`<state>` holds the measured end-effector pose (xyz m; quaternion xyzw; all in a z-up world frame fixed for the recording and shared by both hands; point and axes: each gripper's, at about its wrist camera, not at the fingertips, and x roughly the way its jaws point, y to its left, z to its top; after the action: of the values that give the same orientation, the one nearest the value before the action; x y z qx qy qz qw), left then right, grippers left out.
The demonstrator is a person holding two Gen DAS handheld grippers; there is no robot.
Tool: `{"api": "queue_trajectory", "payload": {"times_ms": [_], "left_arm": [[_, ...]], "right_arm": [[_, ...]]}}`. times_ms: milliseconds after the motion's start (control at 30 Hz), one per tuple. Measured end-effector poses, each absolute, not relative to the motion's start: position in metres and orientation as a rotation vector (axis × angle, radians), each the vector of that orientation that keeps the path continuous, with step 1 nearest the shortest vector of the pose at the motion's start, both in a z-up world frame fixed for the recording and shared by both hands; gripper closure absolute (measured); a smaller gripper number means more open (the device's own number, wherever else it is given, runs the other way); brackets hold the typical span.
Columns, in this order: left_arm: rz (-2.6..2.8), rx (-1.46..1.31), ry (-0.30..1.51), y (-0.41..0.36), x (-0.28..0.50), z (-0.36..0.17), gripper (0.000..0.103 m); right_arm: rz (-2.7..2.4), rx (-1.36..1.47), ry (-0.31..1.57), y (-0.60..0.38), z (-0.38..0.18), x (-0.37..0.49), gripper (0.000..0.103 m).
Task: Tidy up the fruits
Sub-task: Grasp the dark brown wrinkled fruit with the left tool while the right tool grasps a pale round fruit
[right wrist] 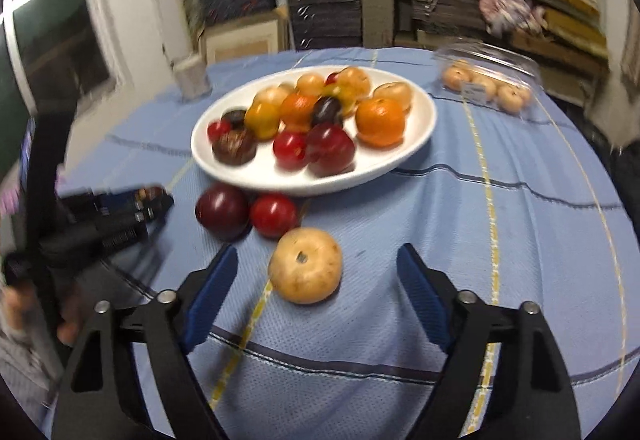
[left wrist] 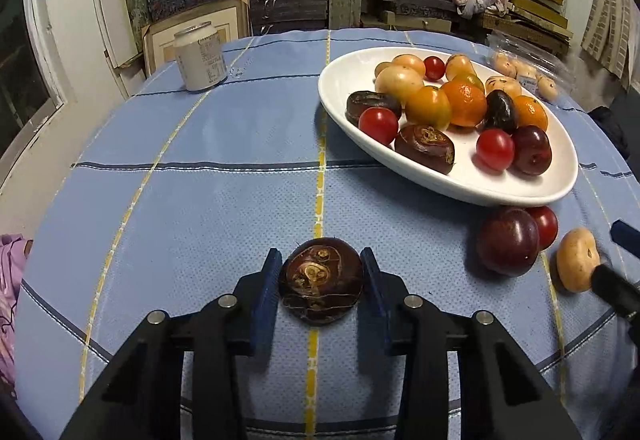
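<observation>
Now, left claw: narrowed around a dark water chestnut, pads at its flanks; whether they press, I cannot tell.
Right claw: wide — a tan fruit lies untouched between its fingers.
Handling: probably light, firm, smooth; grip across the widest part.
Room: white plate nearby, crowded; open surface leftward.

Dim indoor light, soft shadows, fisheye-bent edges, right wrist view motion-blurred

One plate, one can, roughly eighteen fruits.
</observation>
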<state>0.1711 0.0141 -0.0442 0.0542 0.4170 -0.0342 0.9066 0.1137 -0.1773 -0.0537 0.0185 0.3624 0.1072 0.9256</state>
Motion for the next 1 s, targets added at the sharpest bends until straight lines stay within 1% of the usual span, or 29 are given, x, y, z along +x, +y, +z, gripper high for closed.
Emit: {"api": "queue_trajectory", "payload": {"times_ms": [67, 233, 333, 400, 467, 533, 567, 633, 667, 700, 900, 1000], "left_arm": [[-0.068, 0.117, 0.861, 0.014, 0.171, -0.044, 0.062], [-0.067, 0.12, 0.86, 0.013, 0.171, -0.045, 0.062], [-0.067, 0.119, 0.86, 0.013, 0.171, -0.045, 0.062], [-0.067, 0.12, 0.86, 0.013, 0.171, -0.045, 0.062], [-0.067, 0.12, 0.86, 0.014, 0.171, -0.045, 0.062], [-0.066, 0.12, 0.86, 0.014, 0.171, -0.045, 0.062], [-0.066, 0.121, 0.859, 0.014, 0.171, -0.045, 0.062], [-0.067, 0.12, 0.86, 0.014, 0.171, -0.045, 0.062], [-0.067, 0.12, 0.86, 0.014, 0.171, -0.045, 0.062], [-0.067, 0.12, 0.86, 0.014, 0.171, -0.045, 0.062], [-0.077, 0.077, 0.858, 0.019, 0.17, -0.044, 0.062], [-0.074, 0.073, 0.826, 0.018, 0.165, -0.039, 0.062]], "right_arm": [[0.217, 0.005, 0.765, -0.171, -0.06, 0.117, 0.027], [0.228, 0.029, 0.799, -0.172, -0.066, 0.123, 0.029], [0.239, 0.042, 0.831, -0.173, -0.069, 0.13, 0.035], [0.246, 0.047, 0.844, -0.172, -0.071, 0.131, 0.041], [0.249, 0.054, 0.849, -0.172, -0.072, 0.132, 0.041], [0.25, 0.055, 0.848, -0.171, -0.072, 0.132, 0.044], [0.251, 0.054, 0.847, -0.171, -0.072, 0.132, 0.047], [0.252, 0.052, 0.849, -0.17, -0.073, 0.132, 0.051], [0.252, 0.052, 0.85, -0.17, -0.073, 0.132, 0.057], [0.254, 0.054, 0.85, -0.17, -0.072, 0.132, 0.06], [0.261, 0.07, 0.821, -0.173, -0.068, 0.126, 0.061], [0.26, 0.105, 0.82, -0.181, -0.066, 0.126, 0.061]]}}
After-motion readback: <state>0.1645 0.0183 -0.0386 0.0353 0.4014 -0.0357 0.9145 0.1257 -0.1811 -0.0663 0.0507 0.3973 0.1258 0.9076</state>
